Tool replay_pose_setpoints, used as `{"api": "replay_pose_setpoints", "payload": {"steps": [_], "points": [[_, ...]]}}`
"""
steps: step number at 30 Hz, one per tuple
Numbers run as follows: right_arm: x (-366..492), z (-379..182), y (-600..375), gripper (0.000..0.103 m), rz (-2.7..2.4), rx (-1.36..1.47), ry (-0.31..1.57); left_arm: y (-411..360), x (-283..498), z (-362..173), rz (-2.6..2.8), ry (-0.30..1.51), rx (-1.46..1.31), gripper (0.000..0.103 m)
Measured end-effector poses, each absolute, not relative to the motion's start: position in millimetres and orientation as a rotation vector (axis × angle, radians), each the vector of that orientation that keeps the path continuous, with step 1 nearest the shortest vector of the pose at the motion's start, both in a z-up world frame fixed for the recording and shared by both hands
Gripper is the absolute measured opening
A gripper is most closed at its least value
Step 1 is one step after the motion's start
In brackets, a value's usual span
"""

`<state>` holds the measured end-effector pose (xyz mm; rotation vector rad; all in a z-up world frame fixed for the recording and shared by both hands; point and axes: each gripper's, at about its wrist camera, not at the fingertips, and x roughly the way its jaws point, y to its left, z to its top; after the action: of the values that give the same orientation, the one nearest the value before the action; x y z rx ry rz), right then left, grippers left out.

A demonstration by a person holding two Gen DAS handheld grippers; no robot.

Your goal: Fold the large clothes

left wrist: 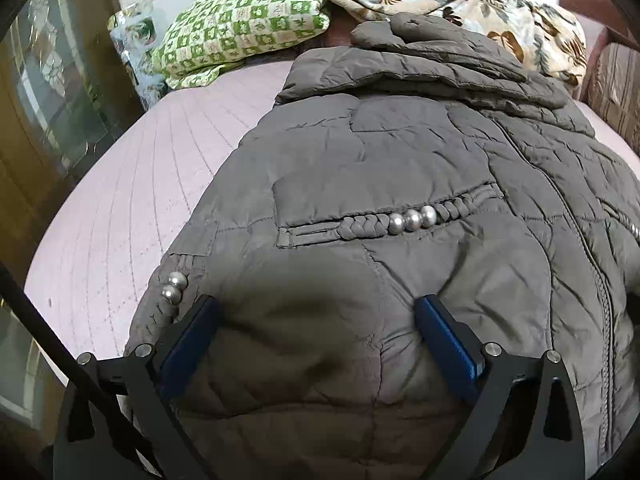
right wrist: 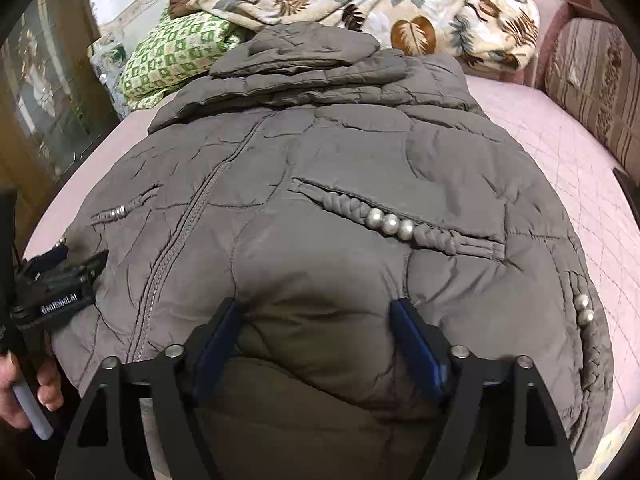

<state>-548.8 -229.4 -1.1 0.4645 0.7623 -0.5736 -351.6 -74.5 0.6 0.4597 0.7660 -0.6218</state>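
A grey quilted puffer jacket (left wrist: 400, 168) lies front up on a pink bed, zip closed, hood at the far end; it also fills the right wrist view (right wrist: 340, 148). Its pockets carry braided trim with pearl beads (left wrist: 412, 219). My left gripper (left wrist: 316, 312) is open, its blue-padded fingers (left wrist: 444, 340) straddling a bulge of fabric at the jacket's near left hem. My right gripper (right wrist: 314, 314) is open in the same way over the near right hem. The left gripper also shows at the left edge of the right wrist view (right wrist: 60, 276).
The pink quilted bedspread (left wrist: 132, 200) extends left and right (right wrist: 560, 160) of the jacket. A green checked pillow (left wrist: 240, 28) and a leaf-patterned blanket (right wrist: 400, 12) lie at the head. A wooden glass-door cabinet (left wrist: 44, 92) stands left; a striped sofa (right wrist: 592, 84) stands right.
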Motion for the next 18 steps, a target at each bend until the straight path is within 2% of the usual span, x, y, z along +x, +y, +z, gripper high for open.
{"api": "replay_pose_setpoints", "payload": {"steps": [18], "points": [[-546.7,-5.6,-219.1,0.095,-0.576,0.382,0.719,-72.1,-357.5,-1.9,-0.617,0.720,0.447,0.101]]}}
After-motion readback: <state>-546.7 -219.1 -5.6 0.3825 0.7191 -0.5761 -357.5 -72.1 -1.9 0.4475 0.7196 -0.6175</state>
